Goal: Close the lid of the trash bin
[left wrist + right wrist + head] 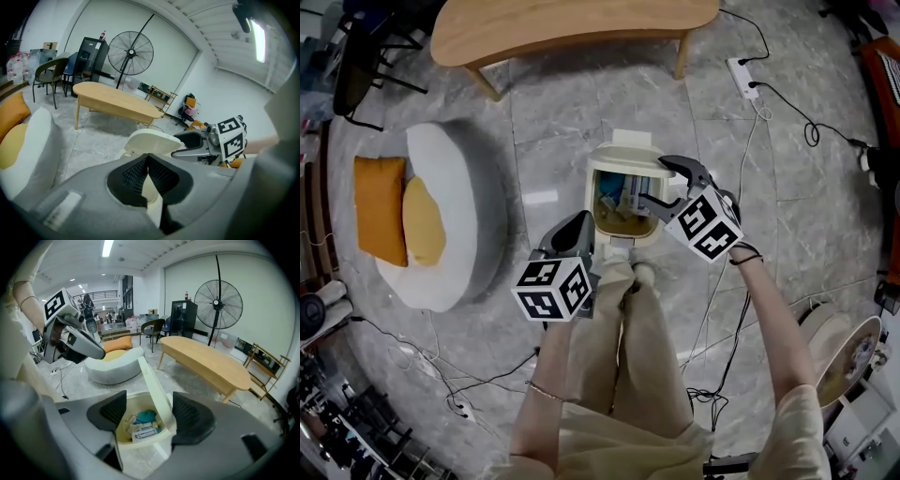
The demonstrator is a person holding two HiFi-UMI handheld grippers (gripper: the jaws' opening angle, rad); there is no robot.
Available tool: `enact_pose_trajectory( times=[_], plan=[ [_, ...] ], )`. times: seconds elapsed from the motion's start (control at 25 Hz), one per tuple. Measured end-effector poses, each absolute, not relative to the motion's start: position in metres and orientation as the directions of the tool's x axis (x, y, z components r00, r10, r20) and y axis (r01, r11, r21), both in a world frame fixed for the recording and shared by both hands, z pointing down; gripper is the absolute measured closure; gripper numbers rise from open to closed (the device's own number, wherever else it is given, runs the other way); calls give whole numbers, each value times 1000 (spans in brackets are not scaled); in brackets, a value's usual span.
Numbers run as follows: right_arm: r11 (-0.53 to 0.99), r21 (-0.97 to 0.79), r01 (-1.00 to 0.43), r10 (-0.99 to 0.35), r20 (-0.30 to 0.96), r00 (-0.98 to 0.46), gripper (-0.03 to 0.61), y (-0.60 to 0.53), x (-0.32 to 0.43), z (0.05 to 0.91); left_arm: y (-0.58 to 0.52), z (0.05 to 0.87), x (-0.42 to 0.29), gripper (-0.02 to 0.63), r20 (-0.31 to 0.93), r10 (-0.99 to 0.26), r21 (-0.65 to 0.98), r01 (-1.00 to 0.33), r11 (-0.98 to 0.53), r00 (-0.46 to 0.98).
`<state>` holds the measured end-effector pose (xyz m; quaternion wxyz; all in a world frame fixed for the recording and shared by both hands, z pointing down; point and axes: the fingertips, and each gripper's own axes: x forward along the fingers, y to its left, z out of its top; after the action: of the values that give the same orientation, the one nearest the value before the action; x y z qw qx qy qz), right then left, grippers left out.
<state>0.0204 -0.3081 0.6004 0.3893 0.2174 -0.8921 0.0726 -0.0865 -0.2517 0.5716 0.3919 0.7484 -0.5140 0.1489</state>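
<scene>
Nearest the camera: the person's beige trousers (656, 356), with the left gripper (579, 231) beside the left leg, its black-and-white marker cube uppermost.
Left jaws: shut pad against pad with nothing between them. They point toward the bin from its front left and are clear of it.
Trash bin: a cream plastic bin (623, 240) on the grey marble-look floor (553, 103), just in front of the person's feet. Its mouth is open and shows a teal wad (143, 416) and a white printed packet (143, 430) among other scraps.
Lid: the cream plastic flap (154, 380) stands nearly vertical at the bin's far side.
Right gripper: it (652, 182) hangs over the bin's right rim, jaws spread wide and holding nothing. In the right gripper view the lid's edge lines up between the pads, but farther off, and no contact shows.
Step in hand: the approach, as I judge it; closing has not begun.
Next move: probably carry the right gripper to the lid's top edge, then tip it forward and down onto the rim. It should go slowly, so the lid doesn't slam or shift what looks like a light bin.
Writing: no brand shows on the bin, and the packet's print is too small to read. The cubes carry only square patterns, no letters.
</scene>
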Motion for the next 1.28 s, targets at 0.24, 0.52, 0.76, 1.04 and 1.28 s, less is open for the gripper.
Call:
enact_pose_trajectory(
  times=[0.24, 0.52, 0.76, 1.04, 1.28],
  plan=[
    [898, 53, -436, -337, 721, -606, 288, -284, 20, 606, -218, 573, -78, 591, 618, -671, 440, -888, -138, 410],
    [896, 39, -442, -333, 717, -612, 288, -259, 19, 613, -186, 576, -76, 591, 612, -686, 449, -887, -108, 393],
    [901, 31, -433, -320, 721, -614, 288, -240, 19, 621, -167, 580, -78, 591, 610, -698, 449, -890, -84, 374],
    [901, -1, -433, -300, 720, -626, 288, -219, 16, 635, -151, 588, -76, 591, 611, -704, 453, -889, -65, 363],
    [893, -38, -449, -286, 722, -630, 288, -202, 14, 651, -138, 601, -72, 591, 618, -695, 460, -886, -60, 368]
  ],
)
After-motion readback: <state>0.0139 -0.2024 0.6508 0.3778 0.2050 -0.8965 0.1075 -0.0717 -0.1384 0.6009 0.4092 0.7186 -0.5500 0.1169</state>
